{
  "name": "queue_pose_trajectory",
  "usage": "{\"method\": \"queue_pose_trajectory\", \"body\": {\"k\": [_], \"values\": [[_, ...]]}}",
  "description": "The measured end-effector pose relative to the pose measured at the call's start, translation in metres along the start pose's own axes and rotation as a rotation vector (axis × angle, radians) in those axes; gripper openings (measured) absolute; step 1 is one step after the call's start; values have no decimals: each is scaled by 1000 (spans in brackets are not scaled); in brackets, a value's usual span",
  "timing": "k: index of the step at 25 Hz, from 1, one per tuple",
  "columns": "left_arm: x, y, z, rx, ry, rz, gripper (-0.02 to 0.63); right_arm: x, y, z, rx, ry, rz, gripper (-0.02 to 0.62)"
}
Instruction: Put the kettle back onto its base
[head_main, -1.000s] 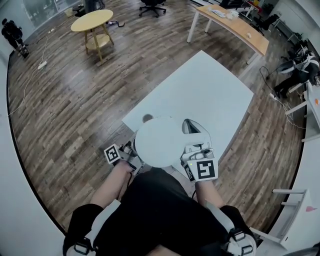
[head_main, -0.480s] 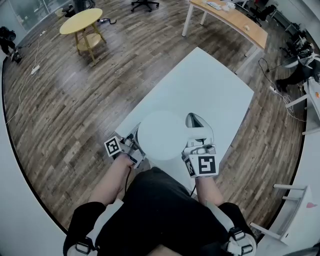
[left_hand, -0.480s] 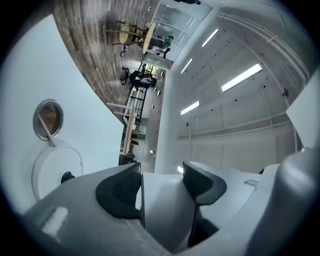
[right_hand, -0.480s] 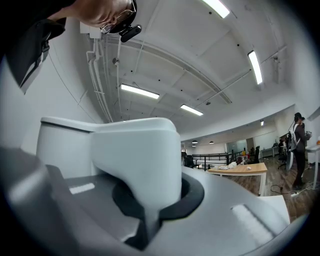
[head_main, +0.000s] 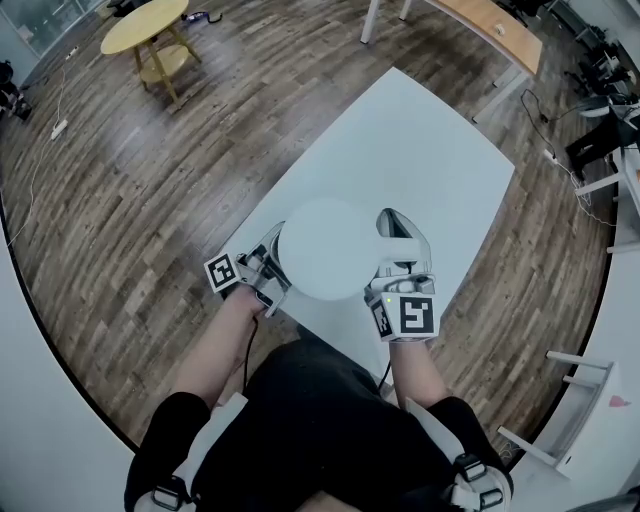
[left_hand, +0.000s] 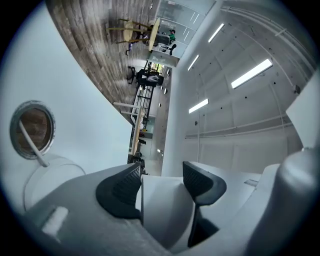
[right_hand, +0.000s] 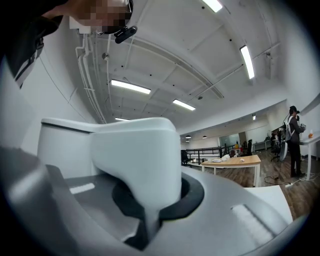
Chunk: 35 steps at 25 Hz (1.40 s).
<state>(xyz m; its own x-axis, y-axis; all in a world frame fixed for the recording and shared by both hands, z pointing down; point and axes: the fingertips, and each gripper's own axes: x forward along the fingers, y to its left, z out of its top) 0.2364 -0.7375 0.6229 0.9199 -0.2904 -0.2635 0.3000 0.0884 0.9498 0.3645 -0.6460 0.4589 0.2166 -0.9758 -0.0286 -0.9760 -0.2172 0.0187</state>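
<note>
White kettle (head_main: 325, 248) clamped, seemingly level, by left gripper (head_main: 272, 264), right gripper (head_main: 399, 270).

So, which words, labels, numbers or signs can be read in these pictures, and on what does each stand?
No readable text anywhere.
The left marker cube and the right marker cube carry only black-and-white square patterns, no letters.
The white kettle shows no label or brand.

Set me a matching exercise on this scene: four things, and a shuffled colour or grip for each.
Things:
1. kettle
2. left gripper
3. right gripper
4. round table

States:
a. grips the handle
b. yellow
c. white, held by both grippers
d. grips the kettle's side opposite the handle

Pairs: 1c, 2d, 3a, 4b
</note>
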Motion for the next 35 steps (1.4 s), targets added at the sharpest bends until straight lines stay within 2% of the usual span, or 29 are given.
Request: {"method": "queue_pose_trajectory", "body": {"k": [3, 5, 7, 8, 9, 10, 12, 14, 15, 18, 22, 25, 29, 35], "values": [[-5, 3, 24, 19, -94, 35, 262, 0, -8, -11, 19, 5, -24, 5], [-6, -2, 34, 98, -122, 66, 261, 1, -15, -19, 51, 11, -37, 5], [-6, -11, 34, 223, -112, 102, 261, 3, -19, -26, 67, 16, -36, 5], [-6, -16, 32, 297, -99, 123, 246, 3, -19, -28, 66, 19, -33, 5], [-8, -19, 29, 375, -84, 154, 205, 3, -18, -31, 63, 24, -30, 5], [-11, -20, 27, 456, -71, 199, 199, 3, -17, -34, 61, 31, -26, 5], [-16, -22, 27, 632, -50, 306, 2, 2, -17, -40, 62, 42, -20, 5], [-14, -32, 28, 794, -29, 353, -2, 3, -18, -44, 68, 44, -20, 5], [-11, -37, 27, 850, -23, 358, -2, 4, -18, -46, 67, 46, -20, 5], [-4, -53, 24, 960, -22, 341, -2, 7, -15, -54, 43, 58, -15, 5], [5, -66, 12, 1010, -13, 297, -2, 6, -9, -68, -6, 81, -2, 5], [5, -61, 8, 966, -4, 289, -2, 6, -4, -77, -17, 92, 2, 5], [2, -52, 10, 887, -68, 284, -2, 8, -2, -85, -9, 96, 1, 5], [-4, -47, 9, 871, -66, 259, -2, 6, 1, -94, -2, 103, 1, 5]]}}
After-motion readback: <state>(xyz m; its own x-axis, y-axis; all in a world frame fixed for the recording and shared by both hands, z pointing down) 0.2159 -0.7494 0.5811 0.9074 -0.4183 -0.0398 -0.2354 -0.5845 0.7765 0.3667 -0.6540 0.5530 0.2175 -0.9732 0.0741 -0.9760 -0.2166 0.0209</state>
